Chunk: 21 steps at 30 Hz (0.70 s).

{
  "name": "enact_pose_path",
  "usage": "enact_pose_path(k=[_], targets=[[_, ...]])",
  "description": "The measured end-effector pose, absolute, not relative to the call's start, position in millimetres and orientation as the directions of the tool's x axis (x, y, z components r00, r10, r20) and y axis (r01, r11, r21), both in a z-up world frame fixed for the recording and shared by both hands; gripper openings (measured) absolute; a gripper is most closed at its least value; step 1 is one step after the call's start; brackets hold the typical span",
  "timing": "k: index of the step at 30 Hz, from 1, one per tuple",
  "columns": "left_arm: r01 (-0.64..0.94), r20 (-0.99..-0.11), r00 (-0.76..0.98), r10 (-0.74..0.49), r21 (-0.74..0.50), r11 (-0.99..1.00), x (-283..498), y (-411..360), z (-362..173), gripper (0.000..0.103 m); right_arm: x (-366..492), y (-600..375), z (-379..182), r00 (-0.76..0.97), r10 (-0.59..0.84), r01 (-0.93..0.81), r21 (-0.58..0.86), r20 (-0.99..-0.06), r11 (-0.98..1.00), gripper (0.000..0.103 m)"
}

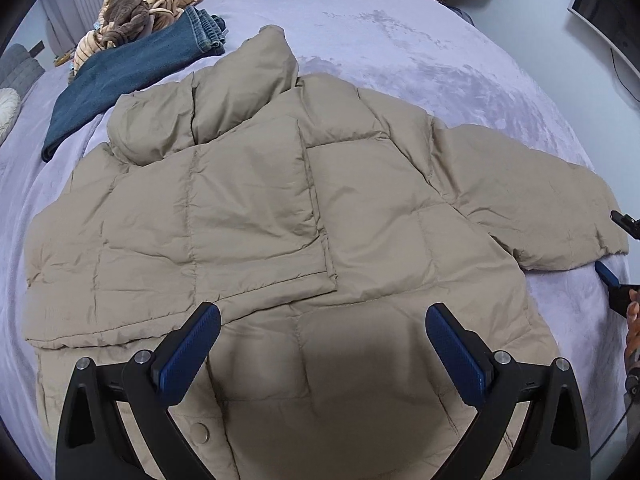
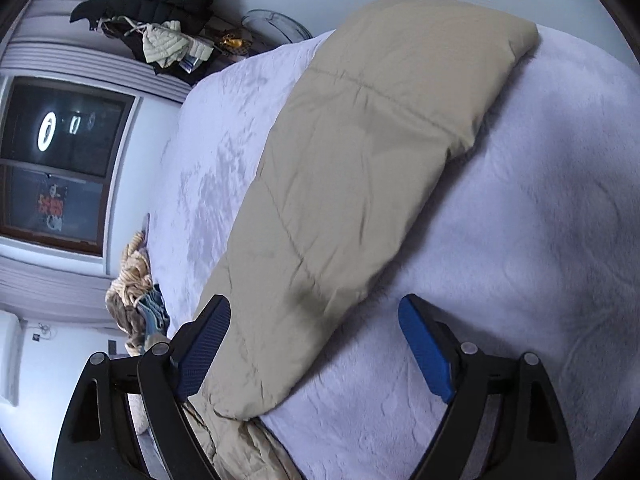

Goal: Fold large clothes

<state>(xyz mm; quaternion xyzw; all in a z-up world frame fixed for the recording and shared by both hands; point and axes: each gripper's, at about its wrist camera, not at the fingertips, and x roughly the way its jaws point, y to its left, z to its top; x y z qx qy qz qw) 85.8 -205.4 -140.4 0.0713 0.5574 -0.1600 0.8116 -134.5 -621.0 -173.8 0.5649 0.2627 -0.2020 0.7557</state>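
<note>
A tan puffer jacket lies flat on the lavender bed, its left sleeve folded over the body and its right sleeve stretched out to the right. My left gripper is open and empty, hovering above the jacket's lower hem. In the right wrist view the outstretched sleeve runs away from the camera. My right gripper is open around the sleeve near the shoulder, with nothing held. Its fingertips show at the right edge of the left wrist view, beside the sleeve cuff.
Folded blue jeans and a striped brown plush garment lie at the far left of the bed. A chair piled with dark clothes stands beyond the bed. A window is on the wall.
</note>
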Motion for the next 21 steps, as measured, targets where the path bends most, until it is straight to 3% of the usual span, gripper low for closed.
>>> enact_pose_path(k=[10,15,16,17,19,21], targets=[[0.326,-0.921,0.343,-0.184,-0.067,0.943,89,-208,-135,0.103,-117,-665,-183,0.892,0.019,0.449,0.89,-0.452,0.076,0.089],[0.303,-0.913,0.363,-0.187,-0.074,0.95,97,-191,-128,0.103,-103,-669,-185,0.91,0.05,0.413,0.911,-0.413,-0.002,0.087],[0.293,-0.91,0.37,-0.185,-0.075,0.953,99,-185,-127,0.103,-98,-667,-184,0.911,0.061,0.409,0.913,-0.408,-0.006,0.074],[0.282,-0.908,0.376,-0.183,-0.076,0.956,101,-179,-126,0.103,-92,-665,-184,0.911,0.081,0.407,0.913,-0.405,-0.004,0.048],[0.262,-0.907,0.383,-0.177,-0.077,0.962,105,-166,-124,0.103,-82,-658,-181,0.903,0.101,0.419,0.908,-0.418,0.018,0.014],[0.246,-0.904,0.393,-0.167,-0.072,0.967,109,-152,-123,0.103,-71,-648,-166,0.897,0.096,0.424,0.902,-0.431,0.085,0.01]])
